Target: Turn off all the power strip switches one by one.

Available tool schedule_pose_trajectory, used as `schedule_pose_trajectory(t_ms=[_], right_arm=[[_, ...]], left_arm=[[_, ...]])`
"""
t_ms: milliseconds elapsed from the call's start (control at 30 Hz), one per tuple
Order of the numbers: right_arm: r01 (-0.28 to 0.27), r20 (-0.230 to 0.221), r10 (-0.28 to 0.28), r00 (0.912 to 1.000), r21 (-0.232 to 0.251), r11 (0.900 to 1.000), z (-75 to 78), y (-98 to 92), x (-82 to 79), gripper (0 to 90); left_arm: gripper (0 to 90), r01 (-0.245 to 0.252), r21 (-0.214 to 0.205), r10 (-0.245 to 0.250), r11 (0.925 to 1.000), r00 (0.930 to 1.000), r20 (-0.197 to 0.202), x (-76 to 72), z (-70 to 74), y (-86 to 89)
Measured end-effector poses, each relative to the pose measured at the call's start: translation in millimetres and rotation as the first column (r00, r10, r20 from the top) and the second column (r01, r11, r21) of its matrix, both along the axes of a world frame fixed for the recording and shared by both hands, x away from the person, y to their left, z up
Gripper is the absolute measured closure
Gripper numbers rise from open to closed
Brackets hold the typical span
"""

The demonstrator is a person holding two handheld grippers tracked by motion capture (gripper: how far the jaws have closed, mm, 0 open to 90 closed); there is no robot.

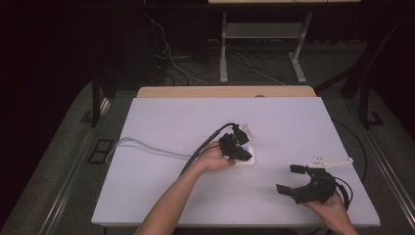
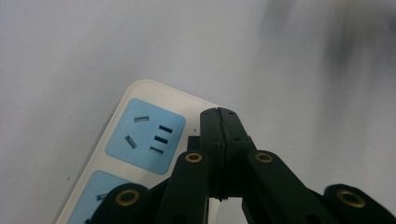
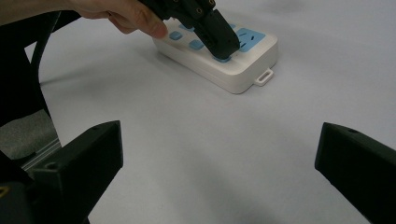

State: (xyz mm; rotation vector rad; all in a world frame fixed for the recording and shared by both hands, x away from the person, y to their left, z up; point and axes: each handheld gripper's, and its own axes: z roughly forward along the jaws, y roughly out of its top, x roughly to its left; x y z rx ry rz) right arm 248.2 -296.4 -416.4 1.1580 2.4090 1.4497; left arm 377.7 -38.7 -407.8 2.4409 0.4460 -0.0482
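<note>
A white power strip (image 1: pixel 243 159) lies near the middle of the white table (image 1: pixel 161 122), with a pale grey cable (image 1: pixel 142 146) running from it toward the table's left edge. In the left gripper view the strip (image 2: pixel 140 100) shows light blue socket panels (image 2: pixel 144 136) with dark slots; one full panel is in sight and part of a second sits below it. No brand, label or writing can be read on the strip in any view. In the right gripper view the strip (image 3: pixel 219 60) also shows small blue buttons (image 3: pixel 196 45) beside the sockets and a small white hanging loop (image 3: pixel 264 77) at its near end.

The left gripper (image 1: pixel 238 147) is held by the left hand (image 1: pixel 214 159) right over the strip. Its jaws are pressed together with nothing between them, and in the right gripper view their joined tip (image 3: pixel 223 44) comes down onto a blue button or panel on the strip's top, touching it or very nearly so. The left gripper view shows the same closed jaws (image 2: pixel 219 123) lying across the strip's edge next to the full socket panel.

The right gripper (image 1: pixel 289 179) sits near the table's right front corner, well apart from the strip, held from below by the right hand (image 1: pixel 333 204). Its jaws stand wide apart and empty, and they point toward the strip. A grey three-cornered plate (image 1: pixel 330 160) sits on top of it
</note>
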Motion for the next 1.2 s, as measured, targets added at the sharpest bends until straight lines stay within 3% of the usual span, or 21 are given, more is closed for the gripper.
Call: schedule_pose_trajectory(t_ms=[300, 633, 867, 1033, 1200], right_arm=[[-0.001, -0.001, 0.001, 1.0000, 0.000, 1.0000, 0.1, 0.2, 0.1, 0.9], [0.000, 0.000, 0.000, 1.0000, 0.002, 1.0000, 0.0, 0.3, -0.1, 0.9], [0.000, 0.002, 0.000, 1.0000, 0.003, 1.0000, 0.2, 0.9, -0.5, 0.9], [0.002, 0.001, -0.002, 1.0000, 0.004, 1.0000, 0.2, 1.1, -0.5, 0.9], [0.001, 0.001, -0.001, 1.0000, 0.005, 1.0000, 0.0, 1.6, -0.3, 0.9]], left_arm=[[88.0, -0.031, -0.045, 0.032, 0.9985, 0.9992, 0.022, -2.9, 13.3, 16.4], [81.2, -0.067, -0.110, 0.073, 0.9916, 0.9962, 0.047, -12.6, 32.4, 41.1], [56.8, -0.105, -0.144, 0.116, 0.9840, 0.9907, 0.070, -23.3, 40.0, 64.6], [26.4, -0.146, -0.161, 0.154, 0.9762, 0.9871, 0.043, -24.5, 41.9, 86.2], [1.0, -0.197, -0.159, 0.203, 0.9675, 0.9789, 0.024, -28.0, 41.6, 106.2]])
